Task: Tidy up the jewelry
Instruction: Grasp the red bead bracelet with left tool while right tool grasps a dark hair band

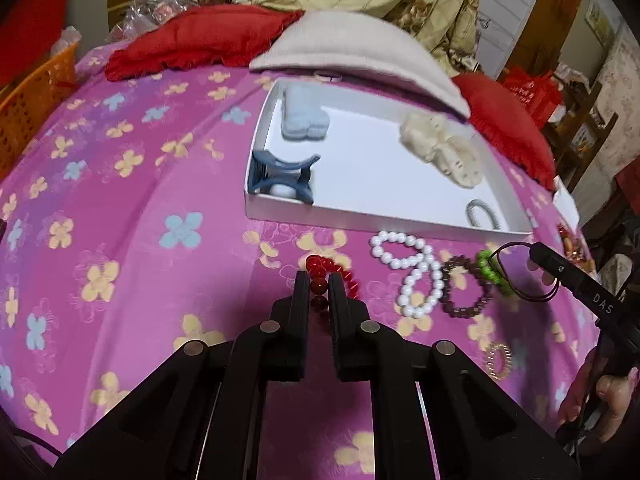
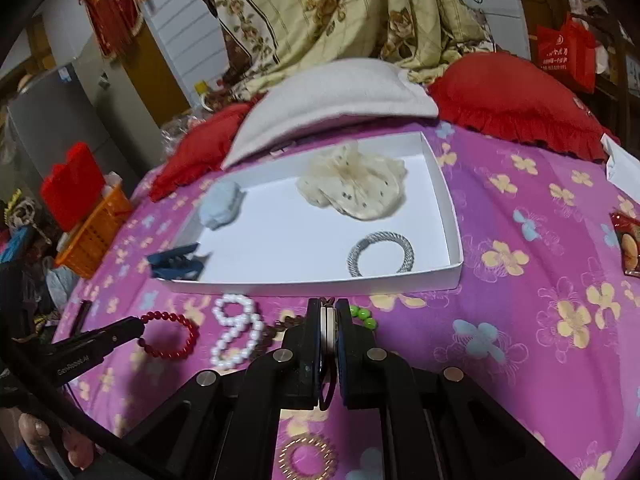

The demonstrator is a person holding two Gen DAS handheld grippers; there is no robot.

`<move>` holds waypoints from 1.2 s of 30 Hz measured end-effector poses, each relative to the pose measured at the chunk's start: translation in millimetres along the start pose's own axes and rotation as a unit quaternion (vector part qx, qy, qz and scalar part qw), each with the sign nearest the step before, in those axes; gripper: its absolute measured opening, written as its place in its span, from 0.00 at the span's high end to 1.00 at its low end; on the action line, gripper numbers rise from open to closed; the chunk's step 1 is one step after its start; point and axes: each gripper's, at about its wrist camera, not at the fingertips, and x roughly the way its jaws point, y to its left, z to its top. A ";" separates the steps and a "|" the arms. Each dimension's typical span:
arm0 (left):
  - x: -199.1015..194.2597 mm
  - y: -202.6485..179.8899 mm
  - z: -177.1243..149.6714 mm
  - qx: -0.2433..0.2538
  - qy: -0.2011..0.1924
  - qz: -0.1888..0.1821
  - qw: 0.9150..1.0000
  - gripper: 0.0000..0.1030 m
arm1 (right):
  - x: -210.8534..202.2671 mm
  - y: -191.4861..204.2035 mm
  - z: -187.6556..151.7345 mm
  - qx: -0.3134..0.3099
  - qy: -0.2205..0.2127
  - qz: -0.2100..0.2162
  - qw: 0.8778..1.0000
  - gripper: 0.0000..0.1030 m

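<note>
Inside, the white tray (image 2: 448,216) holds scrunchies; left gripper (image 1: 319,280) pinches the red bracelet (image 1: 320,266), right gripper (image 2: 329,308) a cord.

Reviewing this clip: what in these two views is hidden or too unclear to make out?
- Left wrist view: part of the red bead bracelet, hidden behind the left hand-held gripper.
- Right wrist view: the item clamped in the right hand-held gripper, hidden between its fingers.
- Both views: the cream scrunchie, blurred.

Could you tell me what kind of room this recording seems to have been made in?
Most likely a bedroom in a home: the work surface is a bed with a pink flowered sheet, with a red ruffled pillow and a grey pillow at its head, and a floral quilt heaped behind them.
</note>
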 end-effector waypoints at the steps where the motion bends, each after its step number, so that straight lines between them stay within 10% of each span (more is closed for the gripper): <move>1: -6.2 -1.1 -0.2 0.001 -0.005 -0.002 1.000 0.92 | -5.3 1.6 0.3 0.000 -0.004 0.003 1.000 0.94; 20: -64.3 -19.2 13.8 0.039 -0.046 -0.036 0.998 0.92 | -46.5 23.1 15.0 -0.020 -0.031 0.026 0.999 0.94; 36: 32.2 -43.9 135.5 0.081 -0.024 -0.013 0.996 0.92 | 77.3 27.7 113.3 0.006 0.026 0.060 0.998 0.94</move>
